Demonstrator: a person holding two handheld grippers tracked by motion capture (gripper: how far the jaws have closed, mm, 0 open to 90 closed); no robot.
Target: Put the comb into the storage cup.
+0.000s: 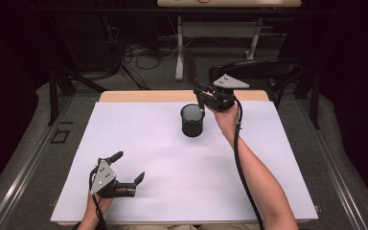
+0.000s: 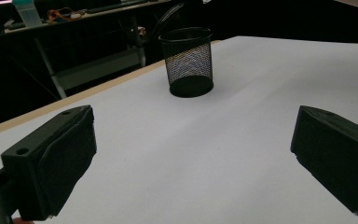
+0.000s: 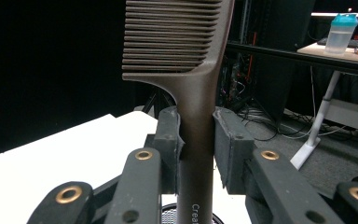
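A dark brown comb stands upright, teeth at the top, with my right gripper shut on its handle. In the high view that gripper hovers just above the far rim of a black mesh cup, and the comb rises behind it. The handle's lower end points down toward the cup's rim. My left gripper rests low over the near left of the white table, open and holding nothing. In the left gripper view its jaws stand wide apart, with the mesh cup far ahead.
The white table top has a wooden far edge. A black chair stands just behind the table at the right. Cables and a desk frame lie on the floor beyond. A bottle sits on a far desk.
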